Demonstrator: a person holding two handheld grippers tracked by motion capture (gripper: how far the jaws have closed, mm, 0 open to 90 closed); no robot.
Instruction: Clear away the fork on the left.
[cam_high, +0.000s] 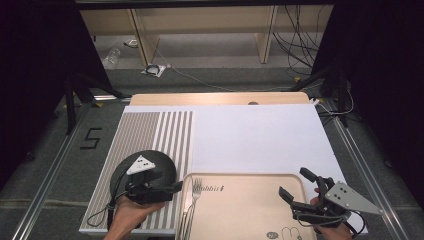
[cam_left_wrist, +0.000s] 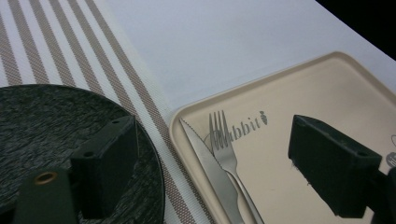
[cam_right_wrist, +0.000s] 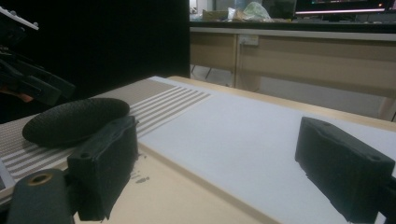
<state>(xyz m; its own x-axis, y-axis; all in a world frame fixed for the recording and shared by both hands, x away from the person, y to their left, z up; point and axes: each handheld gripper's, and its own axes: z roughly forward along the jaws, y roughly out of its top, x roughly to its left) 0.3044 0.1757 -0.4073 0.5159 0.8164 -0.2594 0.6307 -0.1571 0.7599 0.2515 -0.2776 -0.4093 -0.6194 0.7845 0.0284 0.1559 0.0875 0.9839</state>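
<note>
A beige tray lies at the table's near edge, with a fork and a knife side by side along its left rim. Just left of it a black round plate rests on a striped placemat. My left gripper hovers over the plate's near right edge, jaws open and empty, facing the fork and knife. My right gripper is over the tray's right end, open and empty, aimed toward the far left. The plate lies beyond its left jaw.
A white mat covers the table beyond the tray. A wooden table edge runs along the back. Benches and loose cables are on the floor behind. Dark curtains flank both sides.
</note>
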